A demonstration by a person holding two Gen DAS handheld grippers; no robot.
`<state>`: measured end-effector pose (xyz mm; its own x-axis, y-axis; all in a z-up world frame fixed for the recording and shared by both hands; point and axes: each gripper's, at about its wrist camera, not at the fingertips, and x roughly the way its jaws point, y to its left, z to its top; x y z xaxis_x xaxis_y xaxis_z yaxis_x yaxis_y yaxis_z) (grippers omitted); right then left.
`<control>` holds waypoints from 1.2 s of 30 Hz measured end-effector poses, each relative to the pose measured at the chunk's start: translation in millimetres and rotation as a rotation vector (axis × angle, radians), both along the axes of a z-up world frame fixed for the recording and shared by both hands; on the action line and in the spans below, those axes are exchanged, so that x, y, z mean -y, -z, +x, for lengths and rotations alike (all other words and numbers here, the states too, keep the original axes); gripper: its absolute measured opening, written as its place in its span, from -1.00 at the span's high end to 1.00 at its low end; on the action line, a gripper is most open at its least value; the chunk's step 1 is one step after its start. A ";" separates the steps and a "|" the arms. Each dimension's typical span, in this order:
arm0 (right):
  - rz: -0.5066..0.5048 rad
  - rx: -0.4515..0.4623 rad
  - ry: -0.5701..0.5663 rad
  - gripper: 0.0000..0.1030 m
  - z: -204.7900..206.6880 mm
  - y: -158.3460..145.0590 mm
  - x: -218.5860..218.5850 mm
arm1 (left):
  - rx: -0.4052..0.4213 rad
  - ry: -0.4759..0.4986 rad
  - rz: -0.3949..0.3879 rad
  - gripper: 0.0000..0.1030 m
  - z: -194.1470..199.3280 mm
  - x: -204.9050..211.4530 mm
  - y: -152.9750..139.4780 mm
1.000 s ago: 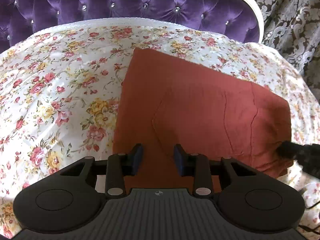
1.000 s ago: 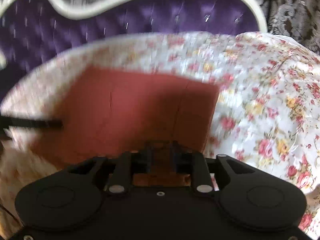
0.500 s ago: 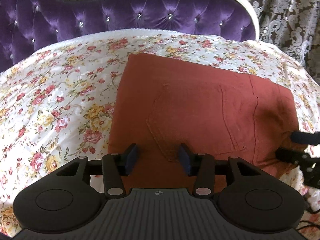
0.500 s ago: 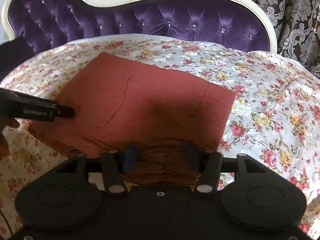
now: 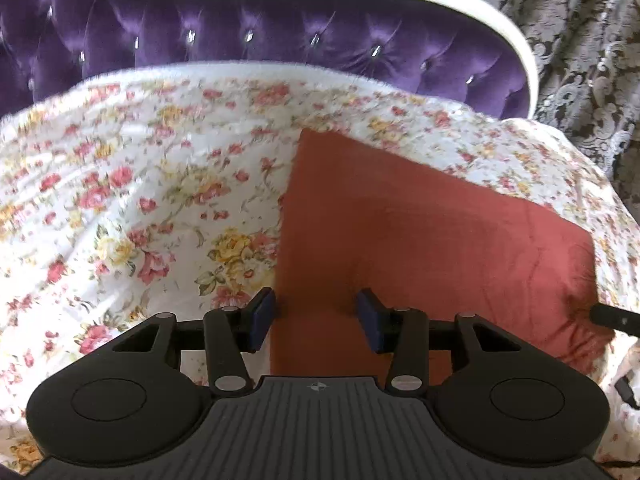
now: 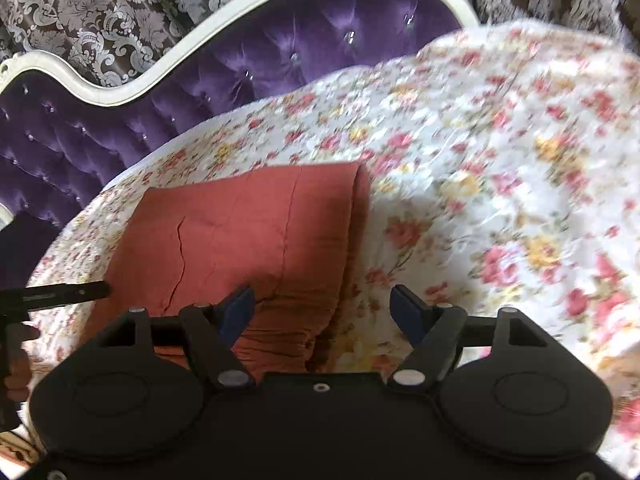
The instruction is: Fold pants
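grippers first: the left gripper (image 5: 316,314) is seen with its blue pads (image 5: 262,312) standing moderately apart, nothing pinched between them — the near left corner of the pants (image 5: 420,240) lies below the gap, untouched as far as can be judged. its jaws were widened a little within the last second and have since settled. the right gripper (image 6: 322,312) is spread far wider, its jaws having just been opening; no cloth is pressed by its pads (image 6: 238,312), and the thick folded edge of the pants (image 6: 240,232) is seen below and between them, released. whether the left-hand pad brushes the fabric cannot be told.

the rust-red pants are laid as a folded rectangle on the floral bedspread (image 5: 140,200), flat, with stacked layers showing along the near edge in the right wrist view and a rounded fold on its right side. a pocket seam and a few creases are marked on the top layer. in the left wrist view a dark fingertip of the right gripper is caught at the far right edge, just beside the pants' right corner; in the right wrist view a finger of the left gripper is seen at the left edge, near the opposite side.

beyond the bedspread — a tufted purple headboard (image 5: 280,40) with a white frame is set, and a patterned damask curtain (image 6: 100,12) hangs behind it.
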<state>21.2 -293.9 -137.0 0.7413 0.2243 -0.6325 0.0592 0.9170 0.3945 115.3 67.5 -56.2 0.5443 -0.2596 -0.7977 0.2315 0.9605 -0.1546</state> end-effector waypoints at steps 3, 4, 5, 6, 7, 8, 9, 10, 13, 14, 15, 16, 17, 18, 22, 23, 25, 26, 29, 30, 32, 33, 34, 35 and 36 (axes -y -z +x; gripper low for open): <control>0.032 -0.019 -0.027 -0.53 10.3 10.4 -3.3 | -0.028 0.003 -0.014 0.14 6.4 -0.2 9.3; 0.029 0.001 -0.029 -0.53 9.6 11.0 -3.6 | -0.028 0.008 -0.017 0.11 7.1 -0.8 10.3; 0.026 0.006 -0.042 -0.53 10.5 12.0 -7.7 | -0.030 0.013 -0.022 0.08 8.9 -0.8 11.1; 0.028 0.010 -0.060 -0.53 13.5 12.4 -10.1 | -0.036 0.015 -0.032 0.06 11.2 -2.2 11.8; 0.036 0.016 -0.079 -0.53 16.0 13.0 -13.0 | -0.040 0.013 -0.045 0.03 13.5 -3.3 12.6; 0.047 0.019 -0.091 -0.54 19.5 13.1 -14.8 | -0.043 0.014 -0.056 -0.01 16.2 -3.8 13.6; 0.050 0.020 -0.092 -0.56 22.7 13.5 -16.9 | -0.044 0.017 -0.062 -0.02 18.7 -3.5 14.4; 0.049 0.026 -0.097 -0.58 25.5 13.7 -18.8 | -0.040 0.024 -0.060 -0.05 21.1 -2.4 14.9; 0.055 0.035 -0.113 -0.63 32.7 14.7 -20.5 | -0.029 0.040 -0.046 -0.13 27.0 3.1 16.1; 0.061 0.037 -0.115 -0.66 34.5 14.8 -20.5 | -0.026 0.040 -0.044 -0.16 28.8 4.9 16.8; 0.067 0.039 -0.118 -0.67 36.2 15.1 -20.9 | -0.024 0.040 -0.040 -0.17 30.5 7.0 17.3; 0.069 0.041 -0.119 -0.68 37.7 15.2 -21.7 | -0.020 0.041 -0.030 -0.22 31.6 10.4 17.7; 0.068 0.043 -0.121 -0.69 38.5 15.9 -21.7 | -0.016 0.042 -0.018 -0.26 32.2 13.7 18.0; 0.064 0.046 -0.124 -0.71 39.8 16.3 -22.8 | -0.011 0.043 -0.006 -0.29 32.5 16.9 18.5; 0.056 0.055 -0.128 -0.76 40.9 16.9 -26.3 | 0.007 0.026 0.026 -0.38 30.5 26.0 20.3; 0.053 0.056 -0.131 -0.77 40.9 17.0 -26.7 | 0.008 0.021 0.027 -0.38 30.6 26.4 20.3; 0.050 0.057 -0.135 -0.77 40.5 17.0 -26.4 | 0.008 0.017 0.024 -0.38 30.4 26.2 20.0; 0.051 0.057 -0.135 -0.77 40.5 17.1 -26.1 | 0.008 0.017 0.022 -0.38 30.6 25.7 19.9; 0.056 0.057 -0.135 -0.77 40.1 17.4 -25.3 | 0.009 0.017 0.018 -0.38 30.5 24.9 19.7; 0.056 0.057 -0.134 -0.77 40.0 17.4 -25.4 | 0.009 0.016 0.018 -0.38 30.6 25.0 19.8; 0.053 0.056 -0.135 -0.77 40.7 17.2 -25.6 | 0.010 0.013 0.016 -0.38 29.9 24.4 19.7; 0.050 0.055 -0.135 -0.77 40.8 17.2 -26.0 | 0.011 0.012 0.014 -0.38 29.0 24.3 19.3; 0.046 0.054 -0.136 -0.76 40.9 17.0 -26.3 | 0.011 0.011 0.013 -0.37 28.1 23.7 19.1; 0.043 0.053 -0.137 -0.76 41.1 16.7 -26.5 | 0.011 0.011 0.010 -0.37 27.0 22.9 19.0; 0.042 0.052 -0.139 -0.76 41.5 16.7 -26.4 | 0.011 0.011 0.007 -0.37 25.9 22.3 19.0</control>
